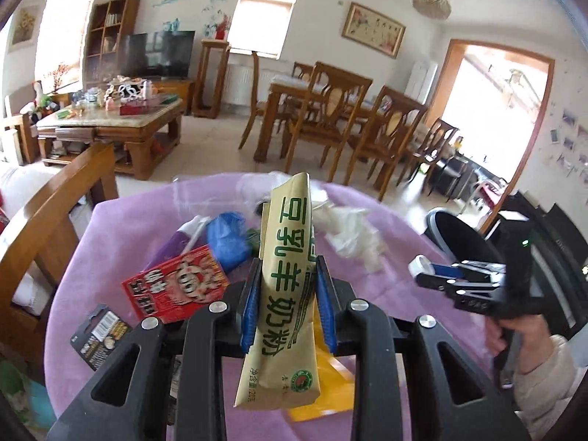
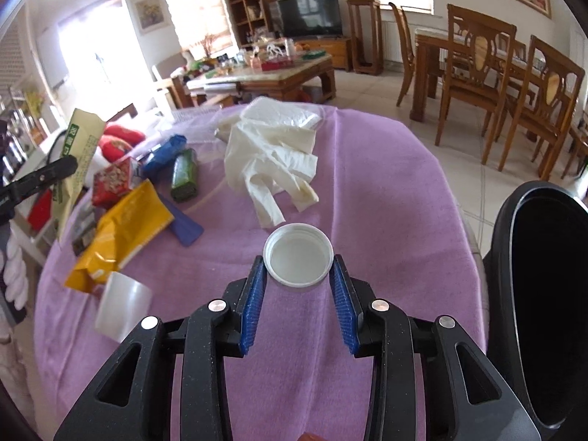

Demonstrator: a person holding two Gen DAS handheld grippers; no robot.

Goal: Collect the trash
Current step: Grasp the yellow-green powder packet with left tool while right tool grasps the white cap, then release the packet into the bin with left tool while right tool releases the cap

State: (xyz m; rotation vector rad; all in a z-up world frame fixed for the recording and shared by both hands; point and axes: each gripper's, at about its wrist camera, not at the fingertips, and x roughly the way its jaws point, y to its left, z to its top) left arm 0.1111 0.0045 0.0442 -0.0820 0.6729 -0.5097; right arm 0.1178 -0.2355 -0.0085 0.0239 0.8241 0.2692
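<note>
My left gripper (image 1: 287, 268) is shut on a tan milk-powder sachet (image 1: 284, 275) with green writing, held upright above the purple-covered table (image 1: 386, 294). The sachet also shows at the left of the right wrist view (image 2: 79, 147). My right gripper (image 2: 298, 268) is shut on a white bottle cap (image 2: 298, 255), held over the table's near right side. In the left wrist view the right gripper (image 1: 426, 272) shows with the cap (image 1: 419, 265) at its tip. A black trash bin (image 2: 544, 294) stands beside the table on the right, and its rim shows in the left wrist view (image 1: 455, 235).
On the table lie white gloves (image 2: 272, 154), a yellow packet (image 2: 121, 235), a red box (image 1: 176, 283), a blue wrapper (image 1: 226, 239), a green packet (image 2: 183, 176), a clear tape roll (image 2: 123, 307) and a battery card (image 1: 99, 334). Wooden chairs and a dining table (image 1: 330, 110) stand beyond.
</note>
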